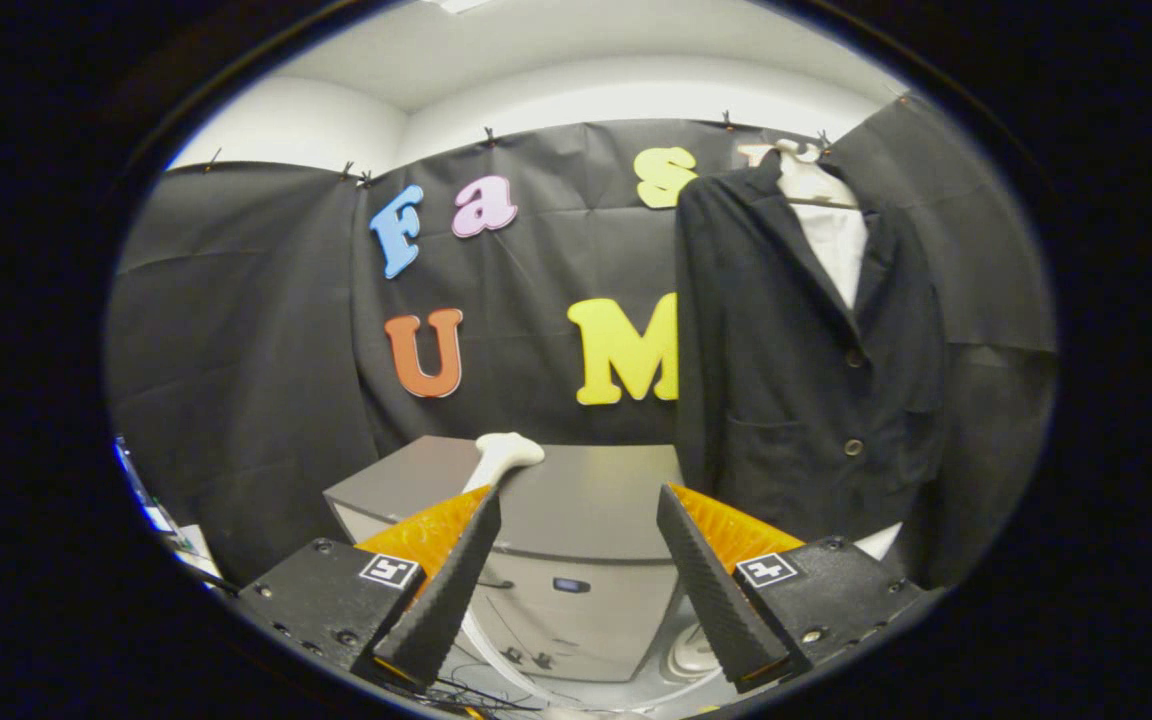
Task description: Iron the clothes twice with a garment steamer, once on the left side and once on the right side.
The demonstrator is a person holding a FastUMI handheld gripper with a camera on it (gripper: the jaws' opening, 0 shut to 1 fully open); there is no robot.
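Observation:
A dark jacket (796, 380) over a white shirt (836, 240) hangs on a hanger against the booth wall, beyond and to the right of my fingers. A white garment steamer head (504, 455) rests on a grey cabinet (586, 500), just beyond my left fingertip. My gripper (576, 500) is open, its fingers wide apart, with nothing between them. The steamer's handle is partly hidden behind the left finger (446, 590).
The grey cabinet has a front panel with a small dark display (569, 585). A white hose and thin cables (506, 660) lie below it between my fingers. Black cloth covers the wall behind. Some equipment (151, 500) shows at the far left.

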